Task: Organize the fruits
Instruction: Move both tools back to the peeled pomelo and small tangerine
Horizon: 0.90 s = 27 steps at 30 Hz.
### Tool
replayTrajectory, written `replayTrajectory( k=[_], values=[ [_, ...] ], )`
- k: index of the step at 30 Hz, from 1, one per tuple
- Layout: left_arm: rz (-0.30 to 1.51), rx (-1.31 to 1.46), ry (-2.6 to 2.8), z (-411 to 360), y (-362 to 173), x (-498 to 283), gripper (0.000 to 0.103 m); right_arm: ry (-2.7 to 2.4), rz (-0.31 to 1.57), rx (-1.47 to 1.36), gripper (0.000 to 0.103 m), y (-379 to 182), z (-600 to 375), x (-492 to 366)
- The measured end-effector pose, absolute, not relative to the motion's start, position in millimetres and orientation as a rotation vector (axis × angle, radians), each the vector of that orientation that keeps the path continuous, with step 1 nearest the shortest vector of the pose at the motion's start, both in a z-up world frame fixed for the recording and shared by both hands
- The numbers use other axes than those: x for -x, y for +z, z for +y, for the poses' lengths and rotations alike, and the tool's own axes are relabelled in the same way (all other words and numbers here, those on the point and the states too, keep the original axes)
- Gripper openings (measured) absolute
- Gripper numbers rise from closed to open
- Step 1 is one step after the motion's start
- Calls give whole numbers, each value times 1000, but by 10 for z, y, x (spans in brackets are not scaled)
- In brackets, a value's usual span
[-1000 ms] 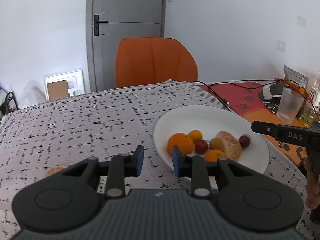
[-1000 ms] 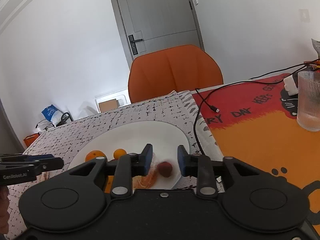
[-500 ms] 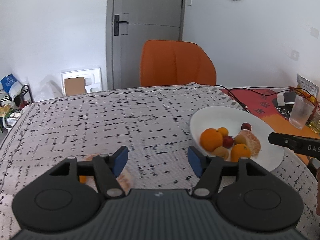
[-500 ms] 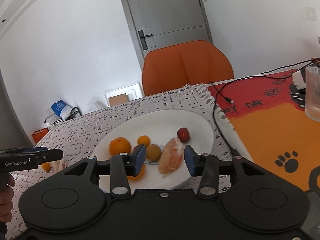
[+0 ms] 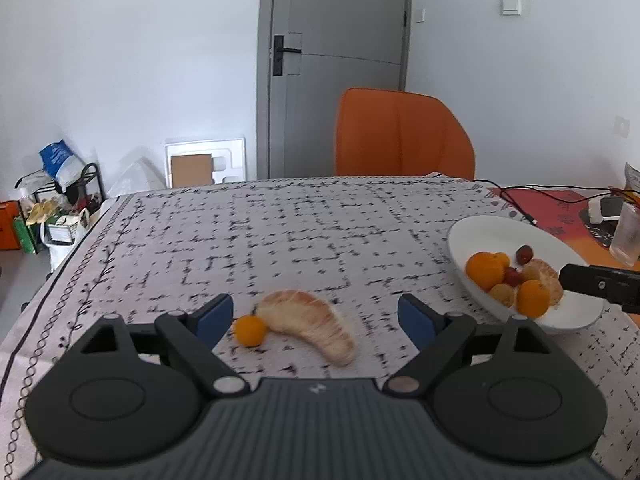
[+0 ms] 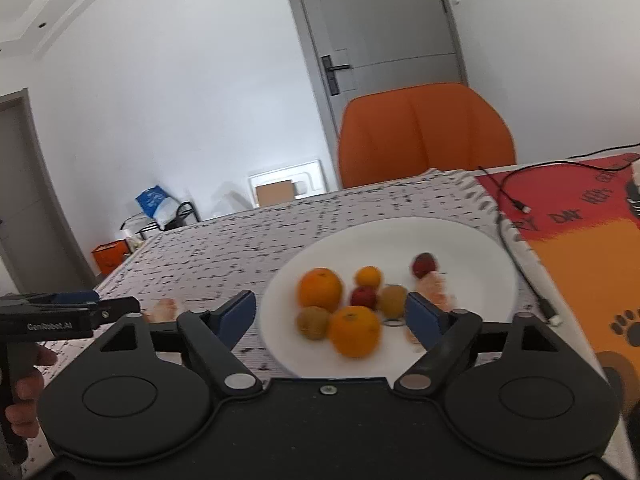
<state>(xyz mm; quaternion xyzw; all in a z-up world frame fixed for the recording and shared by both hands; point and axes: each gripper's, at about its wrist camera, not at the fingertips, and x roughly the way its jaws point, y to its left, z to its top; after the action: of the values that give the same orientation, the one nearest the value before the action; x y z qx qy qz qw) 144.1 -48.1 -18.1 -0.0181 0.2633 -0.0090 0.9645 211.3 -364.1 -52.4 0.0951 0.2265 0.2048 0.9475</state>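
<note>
A peeled pomelo segment [image 5: 308,326] and a small orange kumquat [image 5: 250,330] lie on the patterned tablecloth, just ahead of my left gripper [image 5: 315,320], whose jaws are opening wide with neither pad touching the fruit. A white plate [image 6: 472,248] holds two oranges [image 6: 320,289], kiwis [image 6: 313,322], small red fruits [image 6: 424,264] and a peeled citrus piece [image 6: 436,294]. My right gripper [image 6: 331,316] hovers over the plate's near rim, its jaws opening, pressing on nothing. The plate [image 5: 500,232] also shows at the right of the left wrist view.
An orange chair [image 5: 404,140] stands at the table's far side before a grey door. A black cable [image 6: 516,200] runs past the plate over a red-orange mat [image 6: 580,248]. A clear glass [image 5: 630,236] stands at the far right. A hand [image 6: 28,392] holds the left gripper's handle.
Both grippers have opened wide. The left view swung left from the plate to the pomelo segment and kumquat. The right gripper drew back, bringing the whole plate into view.
</note>
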Motion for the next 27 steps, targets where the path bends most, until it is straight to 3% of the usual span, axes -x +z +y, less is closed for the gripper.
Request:
replayTrajectory(
  k=[4, 21, 27],
  values=[
    [536, 49, 6, -352, -202, -1398, 89, 440, 449, -187, 103, -512, -3504, -2090],
    [528, 101, 22, 21, -301, -1383, 90, 513, 485, -123, 103, -477, -2981, -2109],
    [546, 126, 28, 87, -368, -1478, 79, 552, 478, -82, 97, -455, -2788, -2131]
  ],
)
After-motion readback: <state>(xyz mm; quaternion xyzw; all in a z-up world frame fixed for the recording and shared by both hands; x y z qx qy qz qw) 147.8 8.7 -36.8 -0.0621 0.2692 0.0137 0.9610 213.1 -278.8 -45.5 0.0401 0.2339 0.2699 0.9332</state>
